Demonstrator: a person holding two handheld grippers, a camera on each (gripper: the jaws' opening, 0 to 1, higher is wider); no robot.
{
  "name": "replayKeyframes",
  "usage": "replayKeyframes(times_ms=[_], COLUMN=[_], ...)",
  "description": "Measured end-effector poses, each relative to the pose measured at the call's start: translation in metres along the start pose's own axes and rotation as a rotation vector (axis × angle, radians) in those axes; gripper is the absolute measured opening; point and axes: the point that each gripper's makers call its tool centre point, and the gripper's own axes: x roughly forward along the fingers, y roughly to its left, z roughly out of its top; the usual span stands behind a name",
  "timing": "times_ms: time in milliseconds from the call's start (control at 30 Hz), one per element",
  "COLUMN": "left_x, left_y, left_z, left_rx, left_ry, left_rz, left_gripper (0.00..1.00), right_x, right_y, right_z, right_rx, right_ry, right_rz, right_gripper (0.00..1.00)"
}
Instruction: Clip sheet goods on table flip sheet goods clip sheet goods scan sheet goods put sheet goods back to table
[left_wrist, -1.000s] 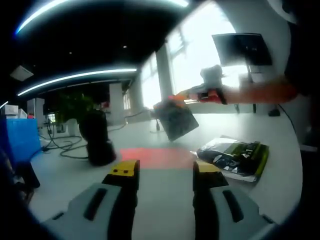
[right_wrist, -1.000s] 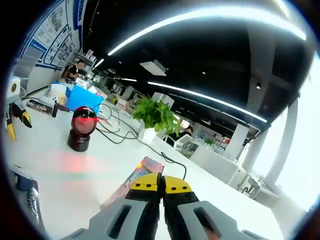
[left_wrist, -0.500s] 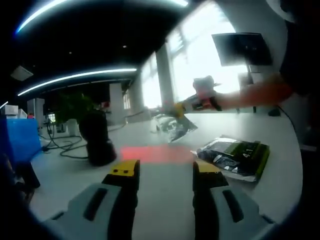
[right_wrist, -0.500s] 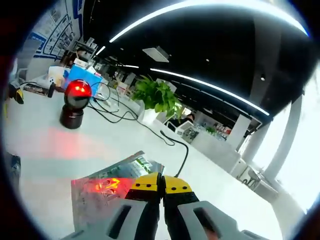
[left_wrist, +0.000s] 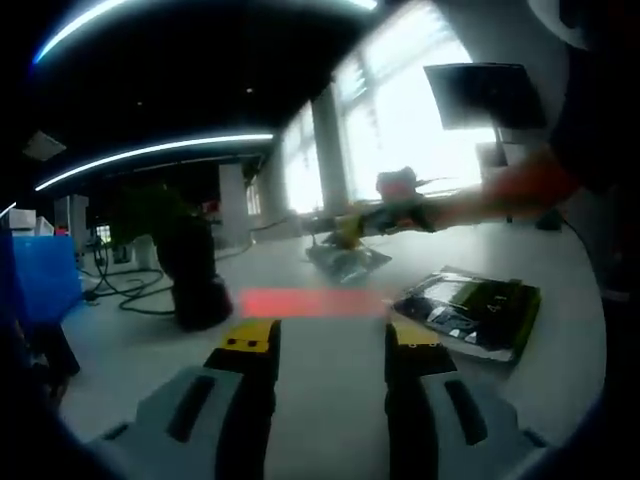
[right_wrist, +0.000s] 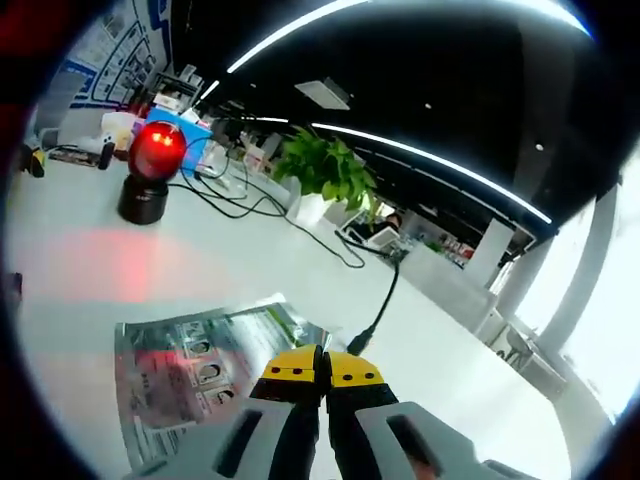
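In the right gripper view, the right gripper (right_wrist: 322, 368) has its jaws clenched on the near edge of the silvery sheet goods (right_wrist: 200, 360); the pinched edge is hidden behind the yellow tips. The sheet spreads across the lower left of the frame, low over the white table (right_wrist: 420, 330), its print too small to read. The scanner (right_wrist: 150, 175) glows red at upper left, with bare tabletop between them.

In the left gripper view, the left gripper (left_wrist: 325, 345) is released, holding nothing. Blurred at centre right lies another dark packet (left_wrist: 470, 312).

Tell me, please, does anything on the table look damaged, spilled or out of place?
Nothing stands out. The right gripper holds a silver packet low over the white table, beside the scanner; another packet lies flat.
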Motion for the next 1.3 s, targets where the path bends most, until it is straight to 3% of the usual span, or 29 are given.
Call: replayKeyframes(times_ms=[167,500,833,967,1100,1233,1300], left_x=[0.000,0.000,0.001,0.001,0.002,0.002,0.002], left_y=[0.002,0.007,0.002,0.002,0.001,0.001,0.000], left_z=[-0.002,-0.005,-0.003,-0.002,-0.002,-0.002,-0.001], left_rx=[0.006,0.009,0.011,0.011,0.010,0.012,0.012], left_ry=[0.009,0.011,0.015,0.015,0.014,0.015,0.014], left_rz=[0.003,0.011,0.015,0.015,0.018,0.015,0.015], left_gripper=[0.34,0.33,0.33,0.33,0.33,0.33,0.33], right_x=[0.005,0.006,0.011,0.010,0.011,0.009,0.005], right_y=[0.006,0.016,0.018,0.014,0.013,0.011,0.007], right_z=[-0.019,-0.024,-0.032,-0.039,-0.039,-0.033,-0.029], right_rx=[0.009,0.017,-0.029,0.069,0.101,0.126,0.151], right_ry=[0.026,0.028,0.042,0.065,0.069,0.057,0.056], right_rz=[0.006,0.026,0.034,0.011,0.008,0.012,0.006], right_gripper=[0.00,0.00,0.00,0.00,0.05,0.21,0.23])
